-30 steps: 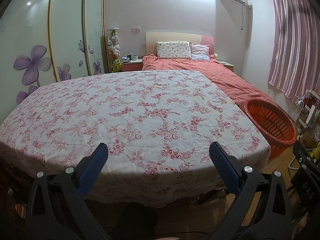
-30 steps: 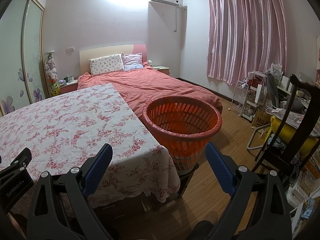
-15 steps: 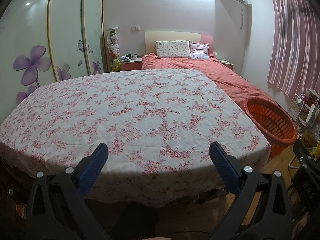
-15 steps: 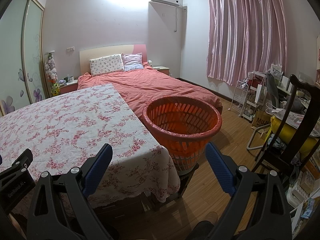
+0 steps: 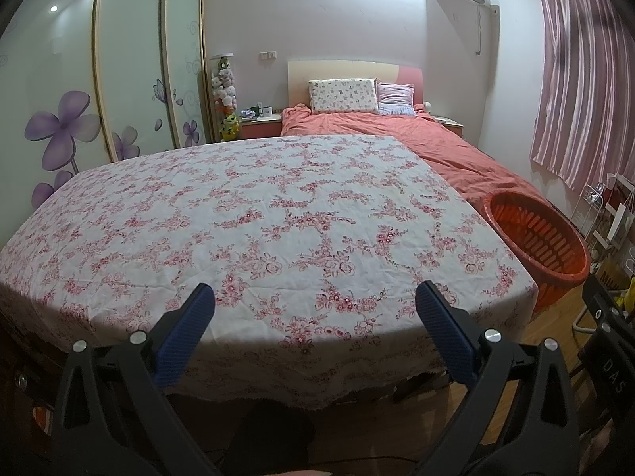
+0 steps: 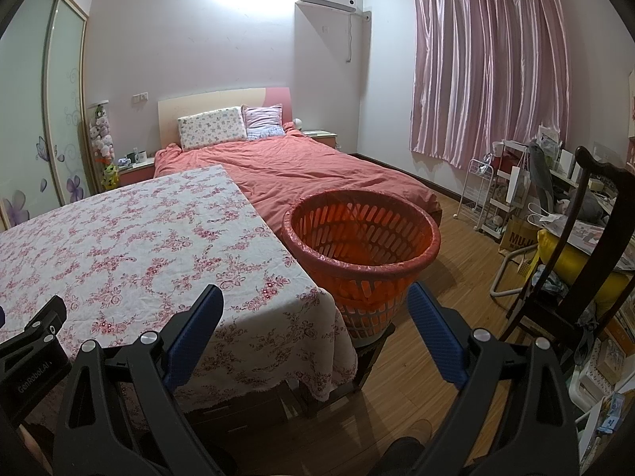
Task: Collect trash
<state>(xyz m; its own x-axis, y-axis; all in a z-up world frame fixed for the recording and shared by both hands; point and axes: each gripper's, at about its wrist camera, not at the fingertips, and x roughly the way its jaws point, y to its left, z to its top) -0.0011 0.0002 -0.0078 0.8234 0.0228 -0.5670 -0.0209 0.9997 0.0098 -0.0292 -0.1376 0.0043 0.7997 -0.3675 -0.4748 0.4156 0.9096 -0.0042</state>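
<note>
From my left gripper (image 5: 313, 297), low in the frame with its ribbed blue pads spread wide and holding nothing, I see a table (image 5: 254, 218) draped in a crinkled white cloth printed with pink flowers. At right edge stands the round orange slatted plastic basket (image 5: 555, 265). My right gripper (image 6: 315, 297) is likewise released and bare, the basket (image 6: 361, 265) at centre, lined with a thin film, just beside the table's corner on wooden flooring (image 6: 448, 317).
</note>
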